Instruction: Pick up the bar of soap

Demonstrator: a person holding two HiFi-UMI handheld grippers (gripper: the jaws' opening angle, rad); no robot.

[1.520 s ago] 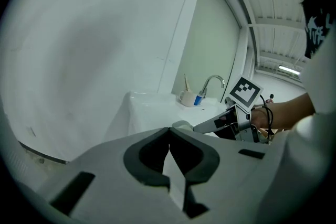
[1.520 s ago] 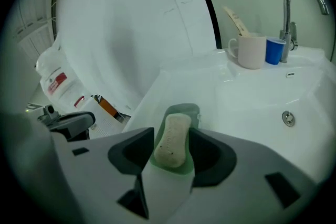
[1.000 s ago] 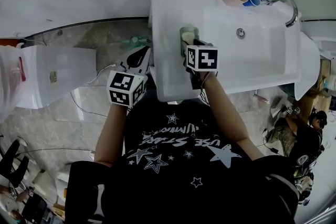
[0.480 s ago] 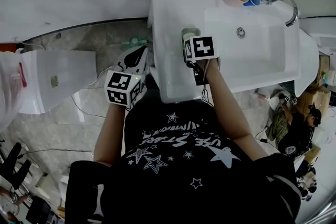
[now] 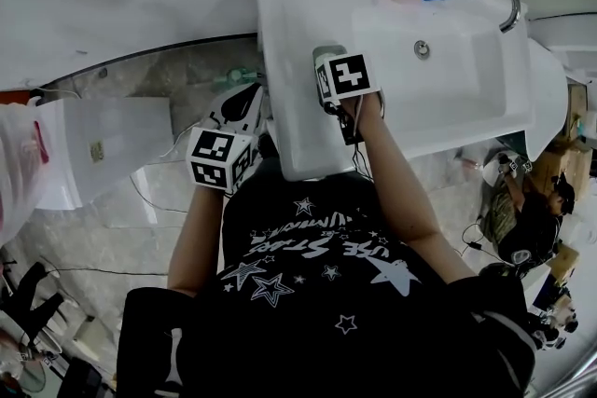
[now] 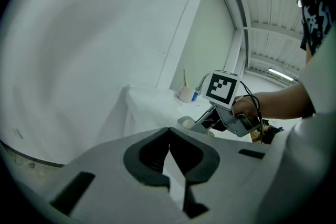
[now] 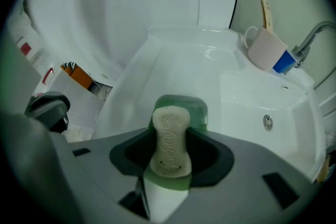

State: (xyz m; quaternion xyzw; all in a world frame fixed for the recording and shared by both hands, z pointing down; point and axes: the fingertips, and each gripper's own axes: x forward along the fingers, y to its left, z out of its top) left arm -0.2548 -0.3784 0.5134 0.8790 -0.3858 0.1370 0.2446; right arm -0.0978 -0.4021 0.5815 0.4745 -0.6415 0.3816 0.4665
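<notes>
Now the beige oval bar of soap (image 7: 169,139) lies in a green plastic soap dish (image 7: 197,110) on the flat rim of the white ceramic sink (image 7: 173,55). The right gripper (image 7: 170,153) points steeply down over it, jaws spread either side of the bar, not pinching it. The left gripper (image 6: 169,131) hangs beside the sink, jaws pressed together on nothing

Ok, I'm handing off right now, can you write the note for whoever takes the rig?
Left tool: shut, empty, held off beside the washbasin.
Right tool: pointing down, jaws open either side of the bar of soap; pads don't appear to press on it.
Soap: lying in the green soap dish on the washbasin ledge.
Done: approach and line-up.
Left: close on the soap, lift it clear.
</notes>
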